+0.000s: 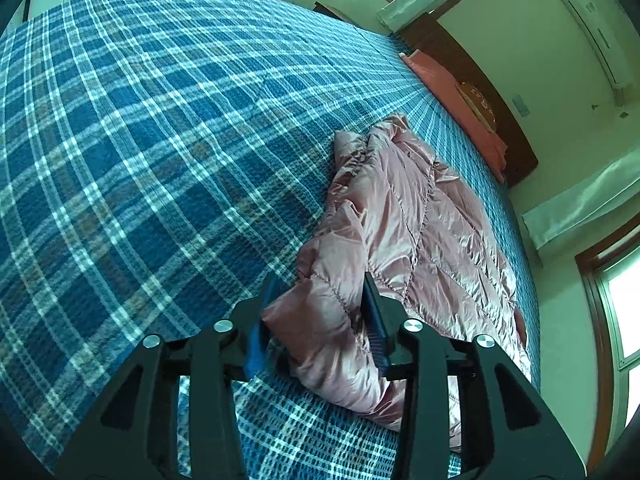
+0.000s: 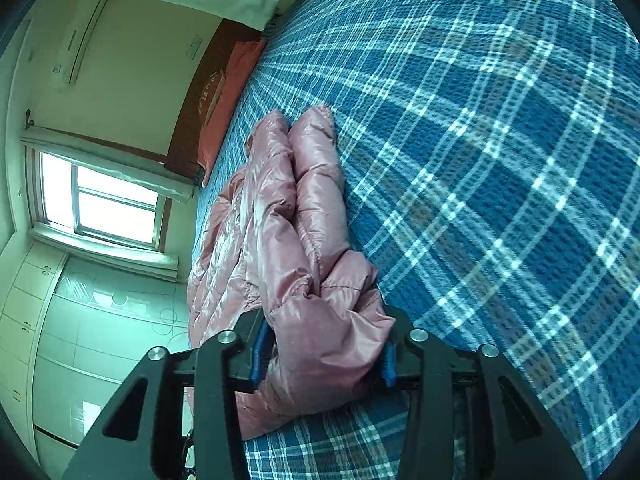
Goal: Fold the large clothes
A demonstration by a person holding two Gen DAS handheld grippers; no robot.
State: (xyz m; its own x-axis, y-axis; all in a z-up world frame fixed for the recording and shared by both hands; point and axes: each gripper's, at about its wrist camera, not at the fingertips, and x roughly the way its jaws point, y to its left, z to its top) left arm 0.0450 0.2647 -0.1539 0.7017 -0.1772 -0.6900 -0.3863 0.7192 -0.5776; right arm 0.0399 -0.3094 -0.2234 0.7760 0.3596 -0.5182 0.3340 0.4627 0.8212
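Left gripper (image 1: 322, 280): black frame, blue pads (image 1: 256, 340), jaws apart. Between them a puffed corner of the pink quilted jacket (image 1: 420, 220); fabric touches the pad on the picture's left and lies against the other finger, not visibly pinched.

Right gripper (image 2: 324, 316): same build, jaws apart. Gap filled by a bulging fold of the jacket (image 2: 280, 200), in contact with both pads (image 2: 388, 364). Cannot tell whether clamped or merely resting against them.

Jacket: lying crumpled on the bed, along its long edge on the window (image 2: 100, 200) side, lengthwise toward the headboard (image 1: 500, 112) end. Near end at both grippers. Two padded sleeves side by side at the far end, seen from the right wrist. Surface shiny, stitched in panels, heavily creased.

Bed cover (image 1: 140, 140): blue plaid with white lines, flat, bare over the wide remaining area away from the jacket.

Pillow (image 1: 452, 92): reddish-pink, at the headboard edge, well apart from the jacket.

Air conditioner (image 2: 80, 36): on the wall above the headboard.
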